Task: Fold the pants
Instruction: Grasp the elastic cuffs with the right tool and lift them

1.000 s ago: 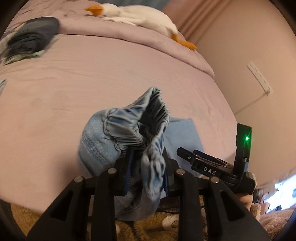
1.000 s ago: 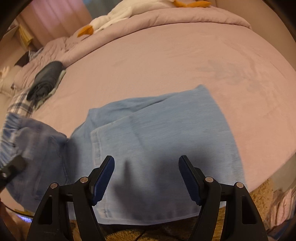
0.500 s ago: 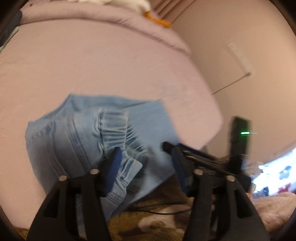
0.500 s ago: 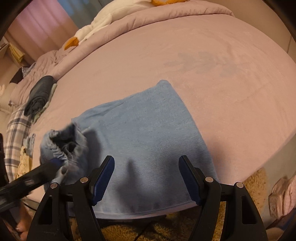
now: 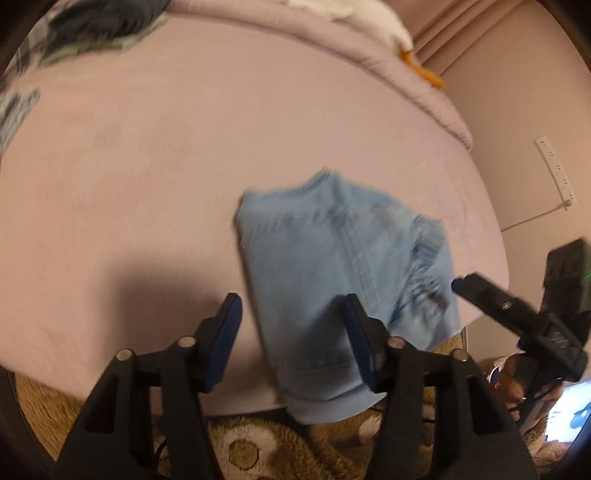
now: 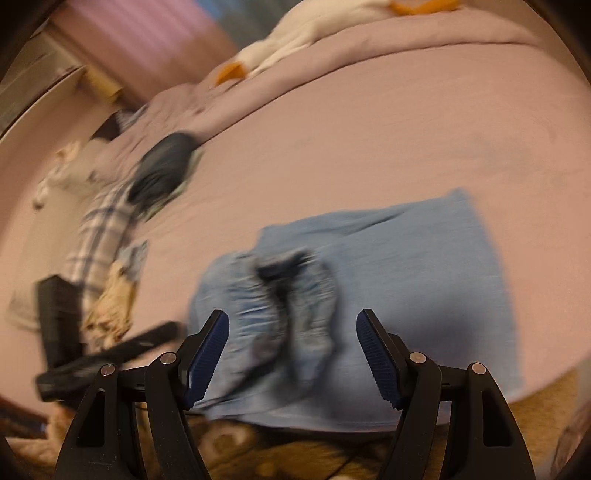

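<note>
The light blue denim pants [image 5: 332,266] lie folded in a compact pile at the bed's near edge, the gathered waistband [image 5: 424,254] on top at the right. In the right wrist view the pants [image 6: 406,266] show the bunched waistband [image 6: 291,295] on the folded legs. My left gripper [image 5: 291,343] is open and empty, just above the pile's near left part. My right gripper [image 6: 291,358] is open and empty over the waistband; it also shows in the left wrist view [image 5: 491,295] beside the pile.
The bed has a mauve sheet [image 5: 147,166]. A dark folded garment [image 6: 162,166] and plaid cloth [image 6: 99,236] lie at the far left. A white goose plush [image 5: 369,22] lies on the rolled duvet. A brown patterned rug [image 5: 258,446] lies below the bed edge. A wall [image 5: 535,92] stands to the right.
My left gripper has let go of the waistband, which now lies on the folded legs. It has opened and drawn back to the left. The right gripper stayed open.
</note>
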The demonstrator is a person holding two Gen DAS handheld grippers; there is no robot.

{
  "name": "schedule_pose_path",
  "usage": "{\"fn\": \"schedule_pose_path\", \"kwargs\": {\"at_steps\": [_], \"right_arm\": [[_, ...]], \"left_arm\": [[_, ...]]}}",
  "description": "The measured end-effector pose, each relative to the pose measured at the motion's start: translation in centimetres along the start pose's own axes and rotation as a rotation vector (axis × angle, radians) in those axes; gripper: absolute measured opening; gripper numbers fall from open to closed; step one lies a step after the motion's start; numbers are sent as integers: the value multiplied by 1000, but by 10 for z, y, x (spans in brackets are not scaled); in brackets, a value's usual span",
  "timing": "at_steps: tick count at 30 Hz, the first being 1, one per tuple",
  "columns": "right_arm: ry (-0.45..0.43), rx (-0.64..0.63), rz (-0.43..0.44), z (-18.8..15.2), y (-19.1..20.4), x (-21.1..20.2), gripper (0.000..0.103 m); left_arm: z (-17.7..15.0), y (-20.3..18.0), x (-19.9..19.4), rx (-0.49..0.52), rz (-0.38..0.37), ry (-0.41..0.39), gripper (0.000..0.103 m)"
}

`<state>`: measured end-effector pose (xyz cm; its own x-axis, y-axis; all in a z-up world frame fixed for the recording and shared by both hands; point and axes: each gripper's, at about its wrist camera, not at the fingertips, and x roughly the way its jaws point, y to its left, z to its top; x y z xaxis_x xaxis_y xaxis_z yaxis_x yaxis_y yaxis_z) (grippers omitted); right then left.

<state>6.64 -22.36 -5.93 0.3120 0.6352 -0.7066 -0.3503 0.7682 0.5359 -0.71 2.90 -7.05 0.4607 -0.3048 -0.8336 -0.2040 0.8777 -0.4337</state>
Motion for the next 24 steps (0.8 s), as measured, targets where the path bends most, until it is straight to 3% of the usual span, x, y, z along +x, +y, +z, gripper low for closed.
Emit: {"fn": "schedule_pose_path", "kwargs": {"at_steps": [3, 6, 9, 12, 13, 15, 18, 19, 22, 24], "right_arm": [[57, -49, -29, 0, 12, 23, 72], [149, -83, -155, -3, 14, 57, 72], [164, -83, -132, -5, 14, 72, 72], [139, -81, -94, -4, 14, 75, 50], [137, -79, -94, -3, 15, 72, 47], [88, -91, -91, 1, 19, 57, 40], [-47, -69, -38, 15, 19, 5, 39], [-98, -72, -56, 18, 18, -12, 39], [-230, -78, -215, 18, 5, -54, 39], [-247, -35, -281, 15, -15, -65, 39]], "left_arm": [[-12, 4, 5, -16, -8, 9, 54], [-13, 5, 8, -21, 13, 16, 54], [-14, 2, 3, 6, 39, 6, 53], [-5, -1, 4, 16, 69, -8, 52], [-7, 0, 2, 18, 74, -15, 52], [-7, 0, -4, 25, 68, -38, 54], [-3, -2, -14, 24, 9, -74, 54], [-2, -3, -13, 24, -3, -76, 54], [-1, -8, -2, 36, -27, -53, 54], [0, -14, 13, 39, -62, -21, 54]]}}
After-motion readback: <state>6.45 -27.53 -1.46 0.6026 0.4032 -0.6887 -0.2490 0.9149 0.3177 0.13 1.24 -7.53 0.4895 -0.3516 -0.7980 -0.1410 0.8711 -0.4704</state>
